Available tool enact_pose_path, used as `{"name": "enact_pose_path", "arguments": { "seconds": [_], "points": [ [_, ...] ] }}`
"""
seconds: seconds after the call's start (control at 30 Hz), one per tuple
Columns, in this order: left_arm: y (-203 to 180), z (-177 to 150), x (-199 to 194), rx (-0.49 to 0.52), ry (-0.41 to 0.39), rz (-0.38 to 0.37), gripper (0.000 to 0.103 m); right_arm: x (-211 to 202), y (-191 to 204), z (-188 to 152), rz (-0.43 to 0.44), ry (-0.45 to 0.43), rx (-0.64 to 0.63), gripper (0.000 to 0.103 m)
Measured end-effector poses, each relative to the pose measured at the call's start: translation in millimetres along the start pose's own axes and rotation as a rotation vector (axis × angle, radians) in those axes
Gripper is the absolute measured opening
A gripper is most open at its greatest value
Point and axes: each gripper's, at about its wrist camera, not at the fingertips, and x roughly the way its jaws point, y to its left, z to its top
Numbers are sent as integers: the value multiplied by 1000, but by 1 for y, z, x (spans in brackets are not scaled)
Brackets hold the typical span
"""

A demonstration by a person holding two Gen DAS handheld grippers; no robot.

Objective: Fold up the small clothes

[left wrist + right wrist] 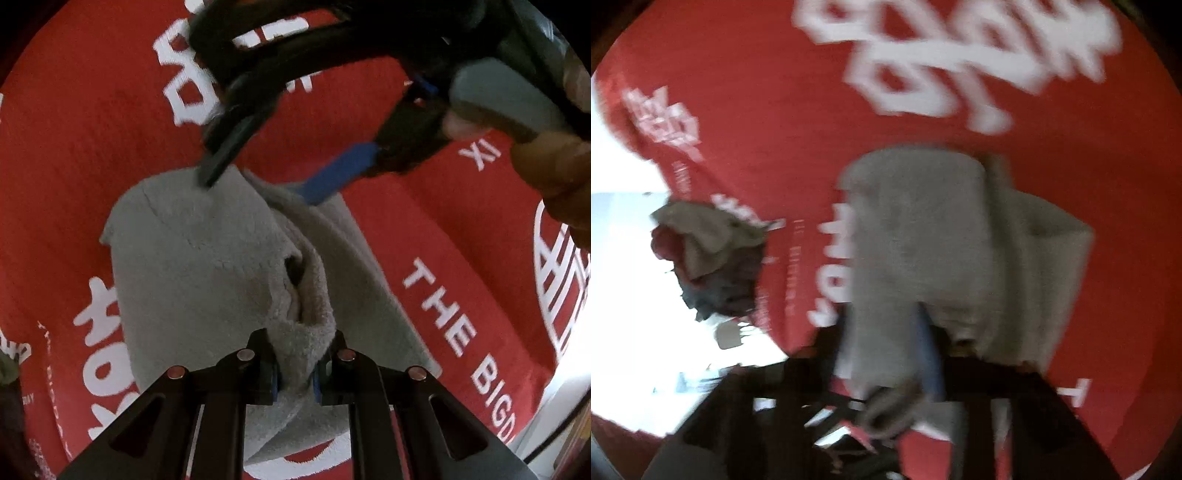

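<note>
Item: grey fleece garment [207, 258], lying on the red printed cloth [74, 147]. Your left gripper [297, 373] is clamped on its bunched near edge. Your right gripper [258, 181] hovers at the far edge, jaws apart, gripping nothing.

The right wrist view is motion-blurred: the right tongs [923, 369] smear into dark streaks, and the heap of clothes [709, 258] cannot be itemised.

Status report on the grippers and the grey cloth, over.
Left gripper shut on grey cloth. Right gripper open over its far edge. Clothes pile off aside.
</note>
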Motion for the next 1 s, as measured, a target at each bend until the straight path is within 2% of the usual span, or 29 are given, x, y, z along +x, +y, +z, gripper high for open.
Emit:
{"name": "enact_pose_path", "arguments": {
  "seconds": [0.13, 0.23, 0.37, 0.43, 0.53, 0.6, 0.63, 0.7, 0.73, 0.83, 0.93, 1.0],
  "points": [
    [-2, -1, 0, -29, 20, -12, 13, 8, -41, 0, 21, 28, 74, 73],
    [10, 3, -7, -94, 24, -57, 13, 25, -60, -2, 112, 78, 141, 73],
    [21, 5, -12, -131, 22, -93, 13, 40, -75, -11, 150, 124, 195, 73],
    [21, 4, -13, -123, 28, -110, 13, 44, -78, -14, 201, 115, 209, 73],
    [17, 3, -12, -94, 32, -117, 13, 46, -79, -2, 273, 52, 217, 70],
    [12, 5, -14, -70, 32, -110, 13, 58, -80, 10, 266, 39, 238, 41],
    [11, 7, -16, -65, 28, -108, 13, 63, -78, 16, 213, 44, 230, 14],
    [9, 10, -23, -70, 20, -124, 13, 56, -63, 19, 172, 21, 150, 13],
    [8, 12, -26, -72, 15, -132, 13, 44, -47, 17, 173, -9, 66, 13],
    [-5, 14, -30, -52, 6, -155, 13, 15, -23, 3, 195, -60, -30, 13],
    [-23, 14, -15, -46, 33, -178, 13, -1, -31, -9, 154, -88, -27, 13],
    [-35, 12, 2, -45, 62, -186, 13, 1, -55, -15, 99, -90, 35, 13]
  ]
}}
